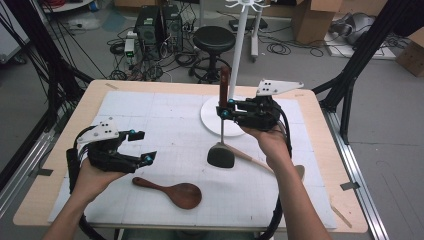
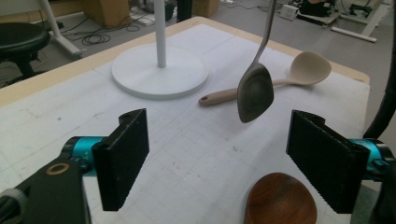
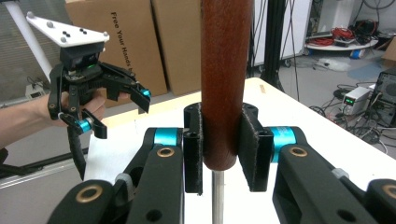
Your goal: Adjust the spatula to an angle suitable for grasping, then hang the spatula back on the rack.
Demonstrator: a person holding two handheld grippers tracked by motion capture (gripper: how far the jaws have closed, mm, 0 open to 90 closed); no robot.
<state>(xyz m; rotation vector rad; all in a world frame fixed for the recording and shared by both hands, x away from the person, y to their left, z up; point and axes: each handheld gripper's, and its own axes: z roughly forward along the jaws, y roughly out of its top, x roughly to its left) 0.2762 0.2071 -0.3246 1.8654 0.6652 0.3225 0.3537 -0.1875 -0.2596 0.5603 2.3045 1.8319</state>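
Observation:
My right gripper [image 1: 223,108] is shut on the red-brown wooden handle [image 3: 226,70] of a ladle and holds it upright. Its thin metal shaft runs down to a dark bowl [image 1: 221,155] that hangs just over the mat, seen also in the left gripper view [image 2: 255,93]. A dark wooden spoon [image 1: 172,192] lies on the mat near the front. My left gripper [image 1: 144,146] hovers open just left of and above it, with the spoon's bowl [image 2: 280,198] below the right jaw and nothing between the pads. A pale wooden spoon [image 2: 308,67] lies beyond, partly under my right forearm.
A white stand with a round base [image 1: 215,117] and tall pole rises at the back of the white gridded mat [image 1: 150,110]. Behind the table are a black stool [image 1: 214,39], computer cases and cables. Black frame posts [image 1: 350,75] flank the table; cardboard boxes stand at the back right.

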